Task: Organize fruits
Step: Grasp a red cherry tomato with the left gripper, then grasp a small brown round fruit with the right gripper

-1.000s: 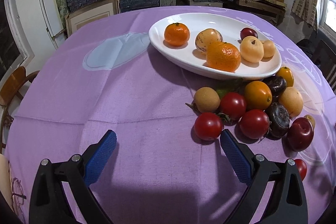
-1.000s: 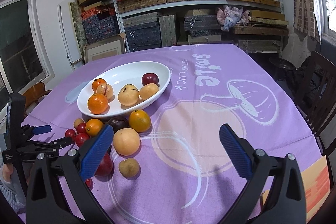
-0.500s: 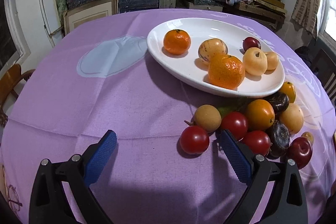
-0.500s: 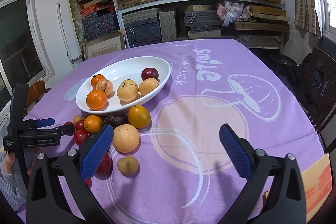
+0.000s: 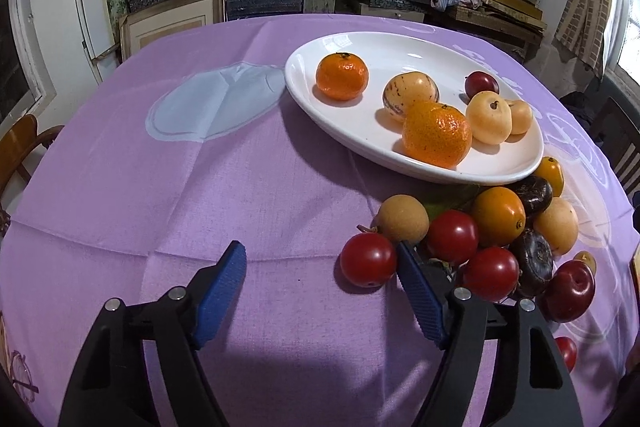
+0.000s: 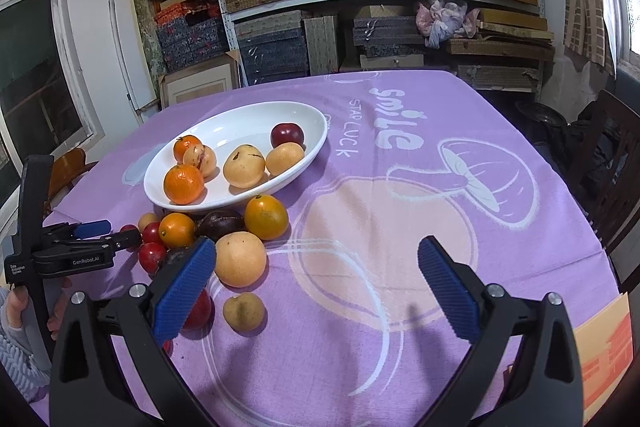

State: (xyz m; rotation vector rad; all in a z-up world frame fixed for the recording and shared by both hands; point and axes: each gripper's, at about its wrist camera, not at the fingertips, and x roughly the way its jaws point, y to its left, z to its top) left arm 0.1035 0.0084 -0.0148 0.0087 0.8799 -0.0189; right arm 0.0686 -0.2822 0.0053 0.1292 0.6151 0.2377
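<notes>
On the purple tablecloth (image 5: 168, 195), the left gripper (image 5: 320, 269) sits lower and nearer the loose fruit than a second ago, and its jaws have just been closing in. They still stand apart: a red tomato (image 5: 368, 259) lies between the blue pads, just beside the right-hand pad, with the left pad clear of it, so nothing is gripped yet. That tomato is at the near edge of a heap of tomatoes, dark fruit and an orange one (image 5: 498, 215), piled against the rim of the white oval dish (image 5: 304, 83). Two mandarins, pale yellow fruits and a small plum rest in the dish as before. The right gripper (image 6: 316, 281) hangs wide open and empty over the cloth, unmoved, beside a big pale fruit (image 6: 240, 259).
</notes>
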